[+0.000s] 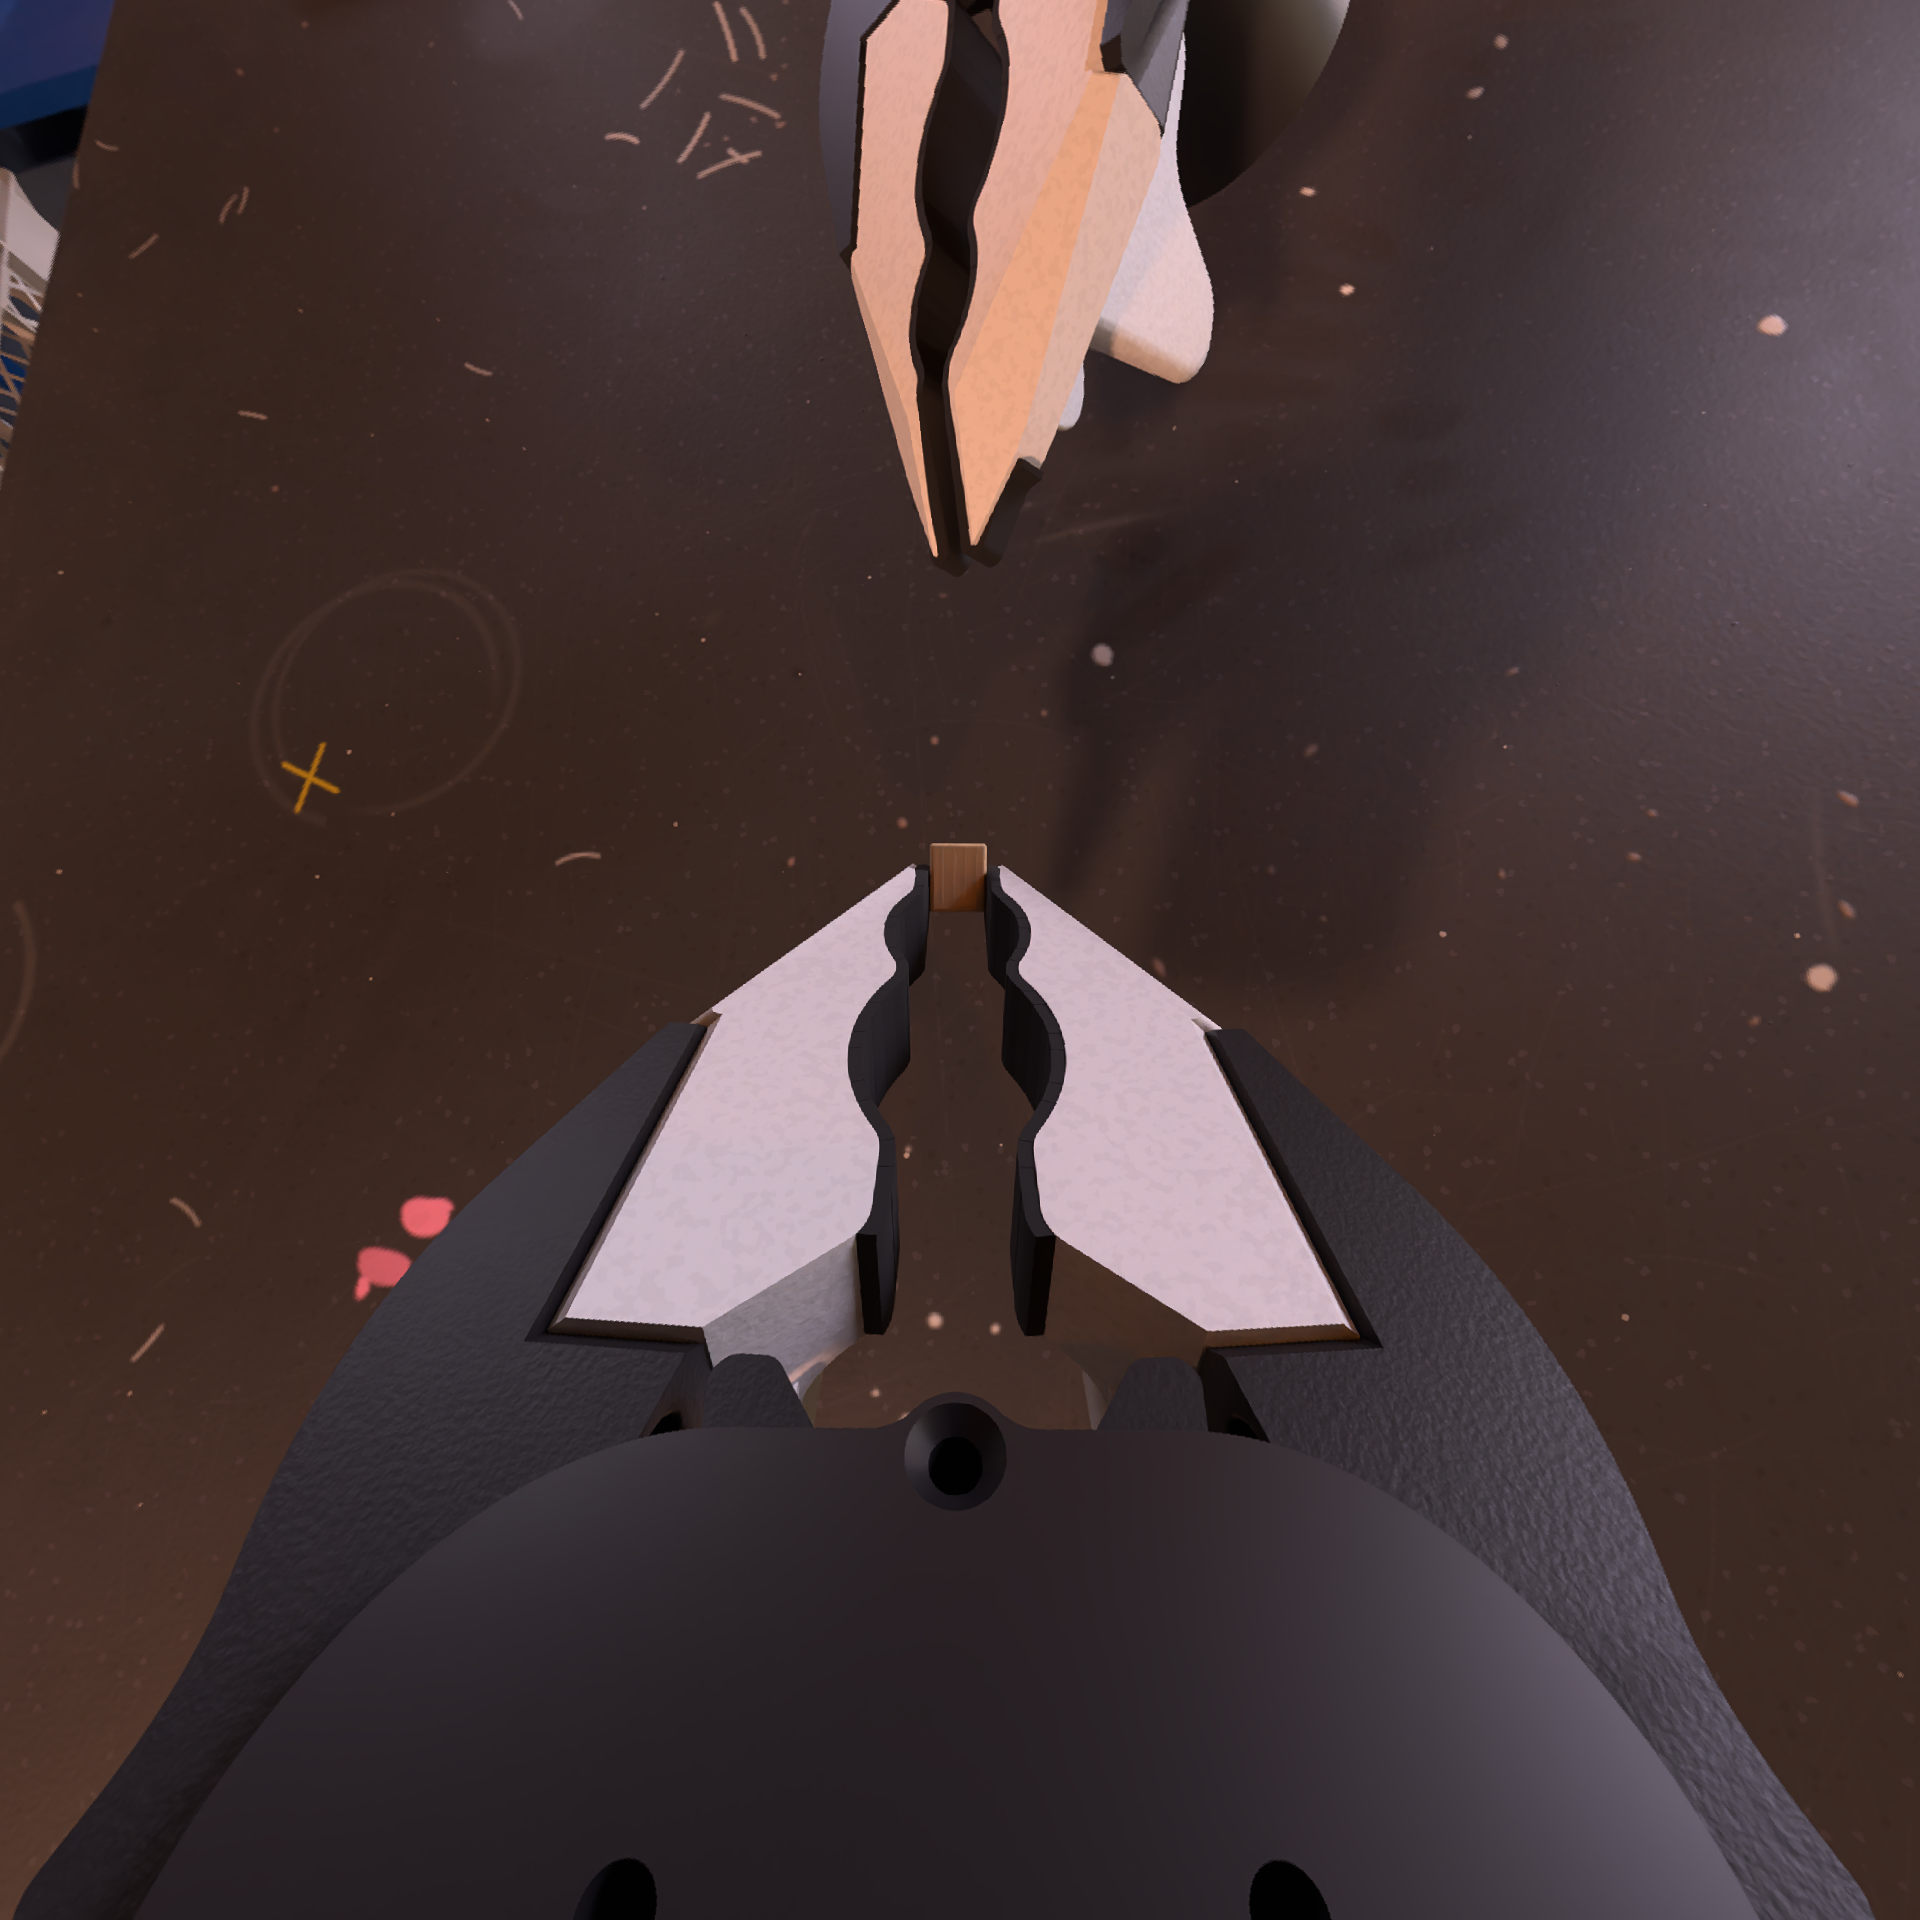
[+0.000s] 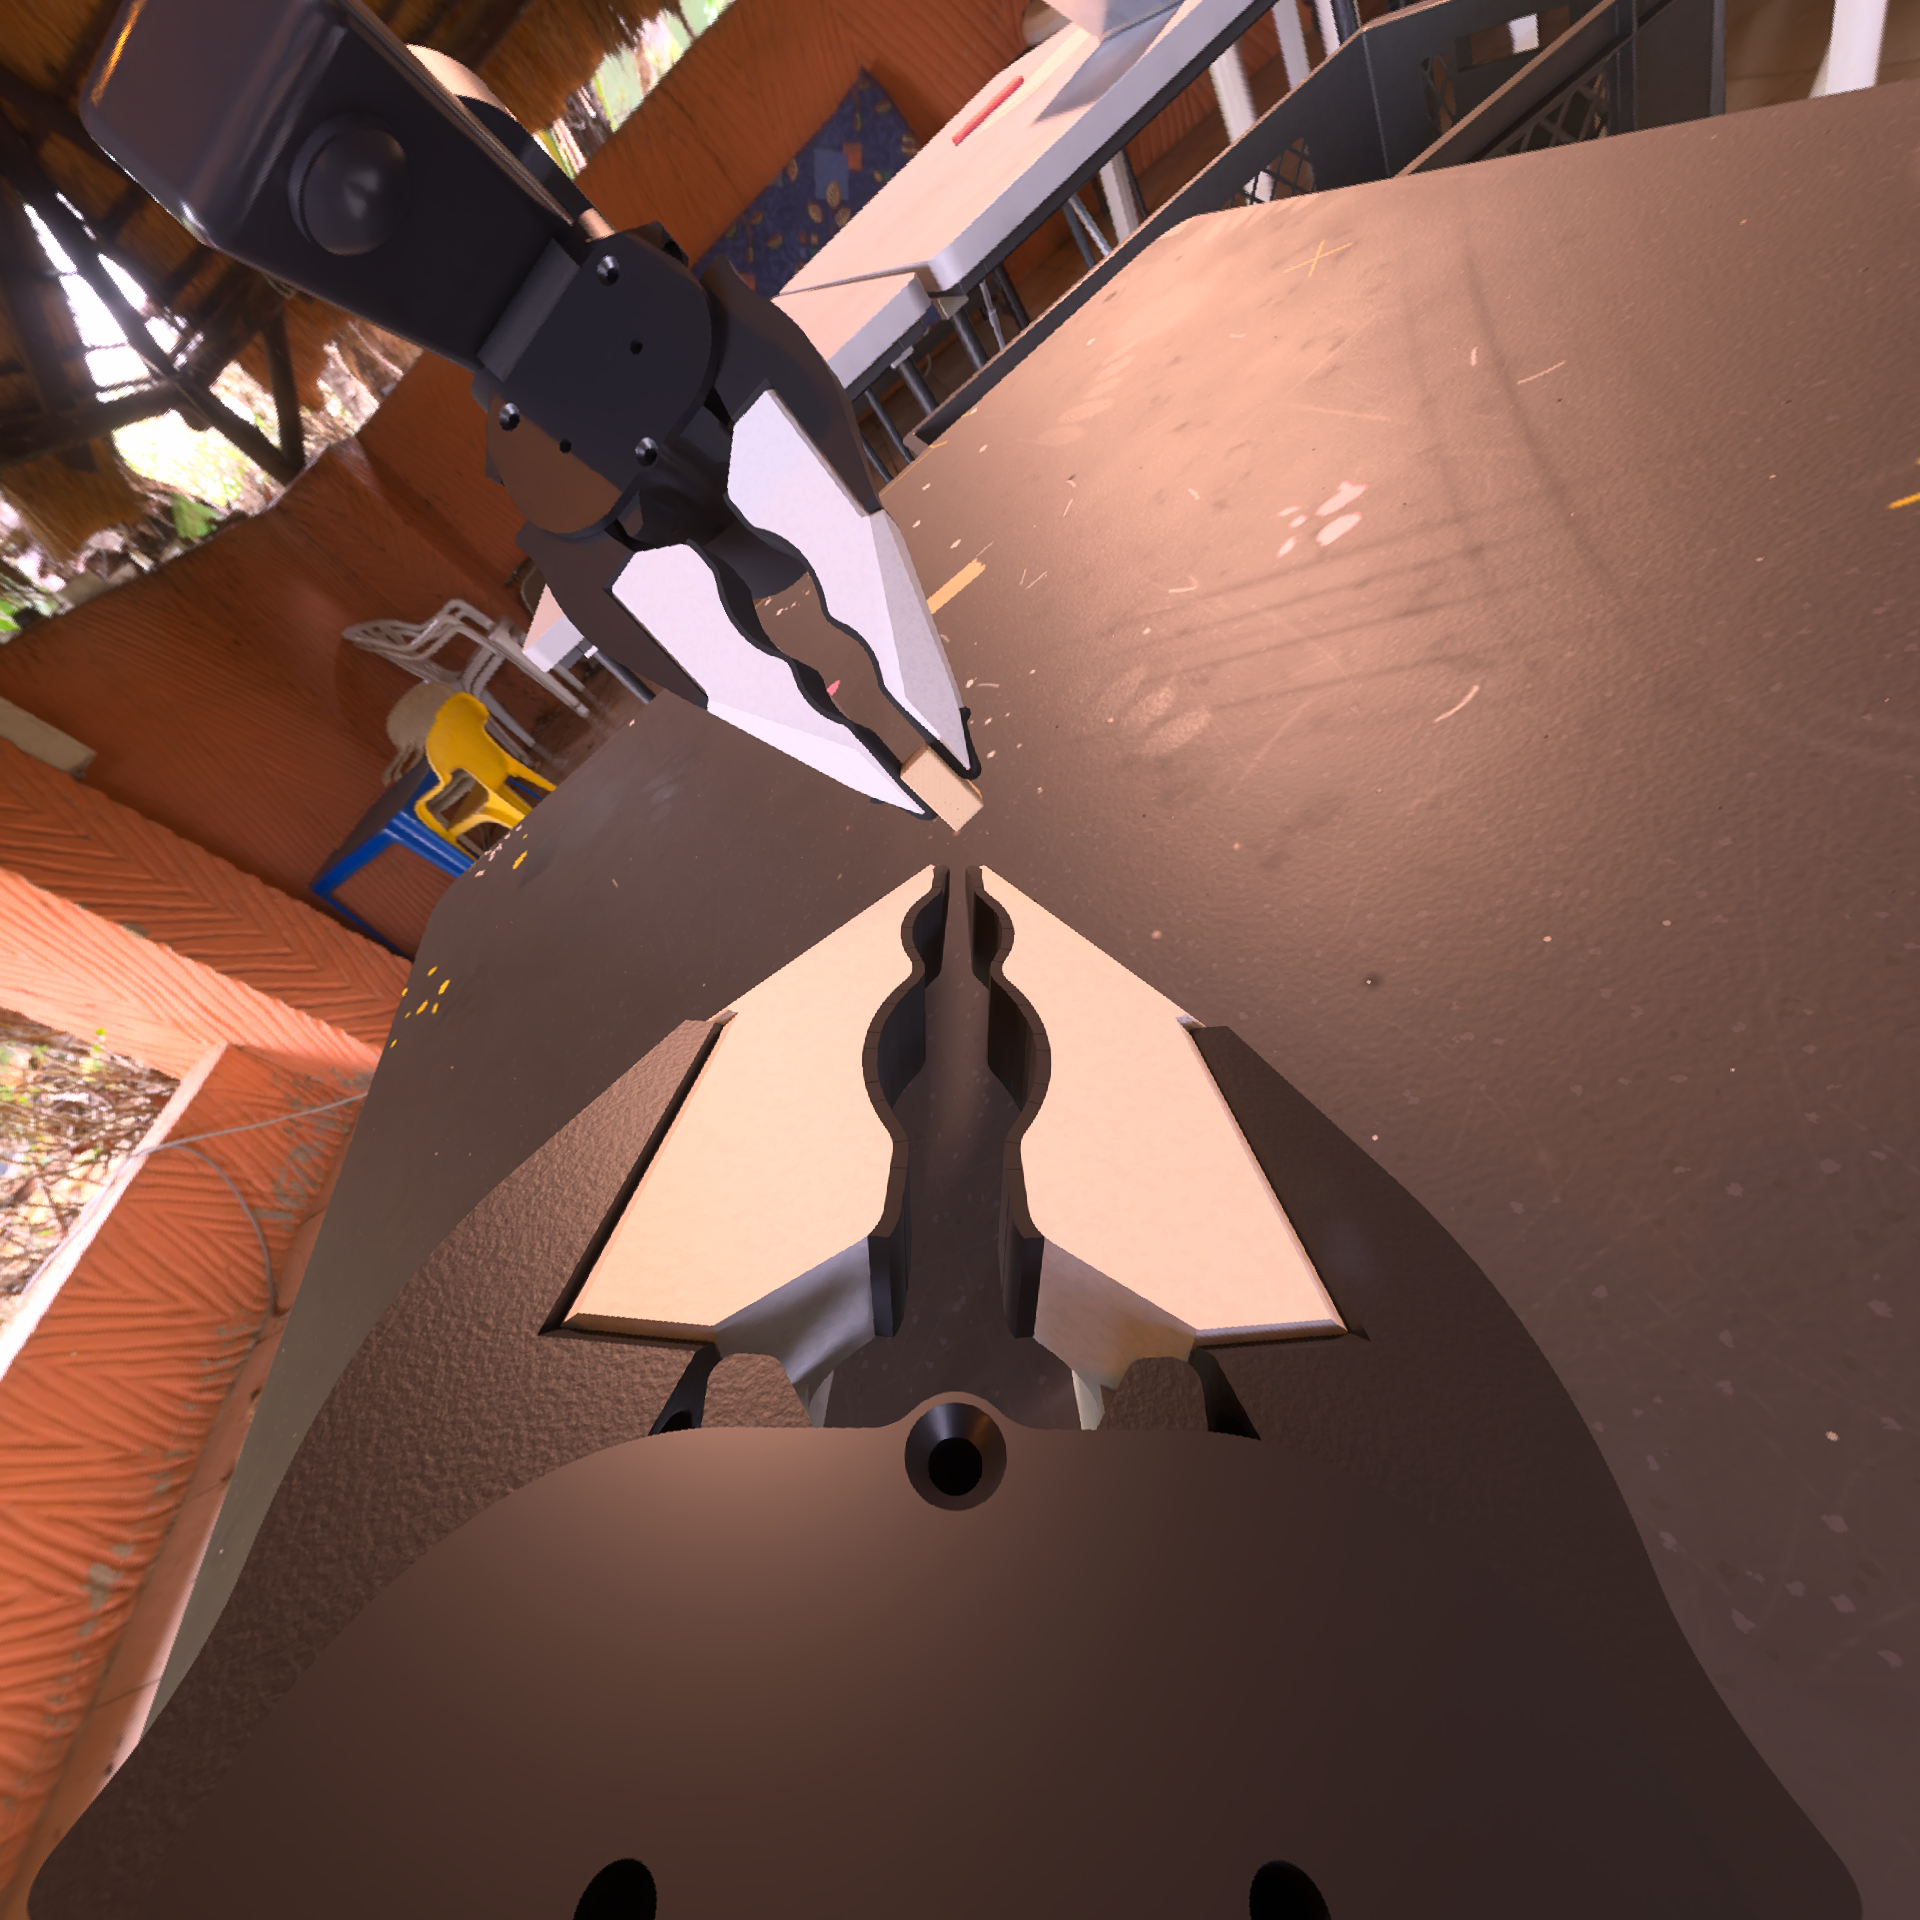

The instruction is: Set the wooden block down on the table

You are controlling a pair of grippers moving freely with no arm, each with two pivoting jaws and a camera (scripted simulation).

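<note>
Two fingers of the left gripper (image 1: 957,883) clamp the small wooden block (image 1: 957,876) at their very tips, above the dark scuffed counter (image 1: 1455,727). Seen end-on, its long axis cannot be told. The right gripper (image 2: 957,873), fingers nearly together on nothing, points at it. No label shows.

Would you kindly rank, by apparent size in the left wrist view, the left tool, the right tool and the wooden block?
1. Left tool, inflated by nearness to the camera.
2. Right tool.
3. Wooden block, smallest.
</note>
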